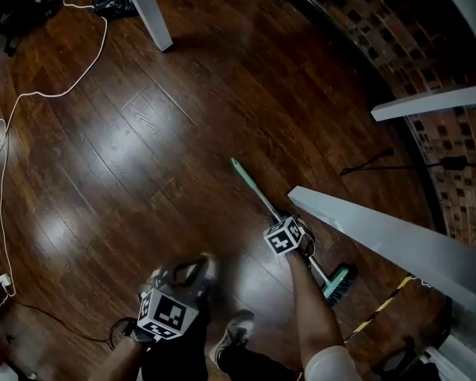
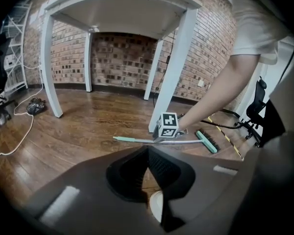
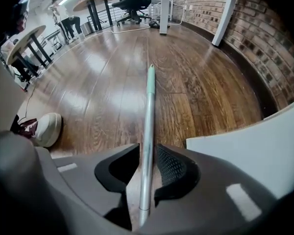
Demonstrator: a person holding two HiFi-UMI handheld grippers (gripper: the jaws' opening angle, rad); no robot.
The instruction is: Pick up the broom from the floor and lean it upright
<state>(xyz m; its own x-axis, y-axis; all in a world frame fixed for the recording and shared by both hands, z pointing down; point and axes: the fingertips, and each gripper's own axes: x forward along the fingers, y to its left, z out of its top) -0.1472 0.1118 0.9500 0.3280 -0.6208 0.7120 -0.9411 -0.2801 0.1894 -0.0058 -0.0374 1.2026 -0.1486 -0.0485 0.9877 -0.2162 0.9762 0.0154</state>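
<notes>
The broom (image 1: 258, 193) lies flat on the dark wooden floor, its thin silver handle ending in a green grip and its green brush head (image 1: 339, 282) nearest me. My right gripper (image 1: 285, 232) points straight down over the handle, next to a white table leg. In the right gripper view the handle (image 3: 149, 106) runs between the jaws of the right gripper (image 3: 147, 155), which stand open with a slim gap on each side. My left gripper (image 1: 192, 268) hangs lower left, away from the broom. In the left gripper view the left gripper (image 2: 147, 149) is shut with nothing in it, and the broom (image 2: 137, 140) lies ahead.
A slanted white table leg (image 1: 381, 232) stands just right of the broom. Another leg (image 1: 155, 14) rises at the back. A white cable (image 1: 32, 94) snakes along the left. The brick wall (image 1: 365, 22) curves along the right. My shoe (image 1: 234, 332) is below, beside a yellow-black striped strip (image 1: 381, 304).
</notes>
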